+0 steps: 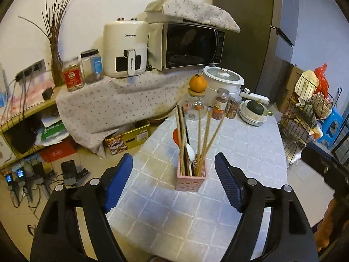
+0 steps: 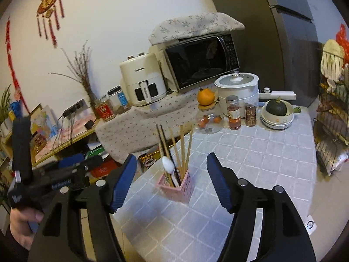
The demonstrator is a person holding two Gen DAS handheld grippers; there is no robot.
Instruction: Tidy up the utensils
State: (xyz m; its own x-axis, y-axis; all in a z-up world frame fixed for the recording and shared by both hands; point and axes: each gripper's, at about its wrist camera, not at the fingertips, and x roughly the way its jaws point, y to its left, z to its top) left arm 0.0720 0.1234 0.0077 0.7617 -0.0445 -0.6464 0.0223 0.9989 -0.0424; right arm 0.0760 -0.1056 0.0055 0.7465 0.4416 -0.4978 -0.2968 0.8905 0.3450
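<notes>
A pink square utensil holder [image 1: 191,179] stands on the grey tiled table [image 1: 240,148]. It holds several wooden chopsticks [image 1: 208,135], dark chopsticks, a white spoon [image 1: 190,151] and an orange-red spoon [image 1: 176,137]. My left gripper [image 1: 174,163] is open and empty, just in front of the holder. In the right wrist view the holder [image 2: 177,186] stands between the fingers of my right gripper [image 2: 171,163], which is open and empty above the table's near edge. The left gripper's body [image 2: 54,174] shows at the left of that view.
At the table's far end stand a glass jar with an orange on top [image 1: 197,91], two spice jars [image 1: 220,103], stacked bowls with a green squash [image 1: 254,111] and a white pot [image 1: 222,80]. A microwave [image 1: 192,45] and air fryer [image 1: 126,48] sit behind. A wire rack [image 1: 305,113] stands right.
</notes>
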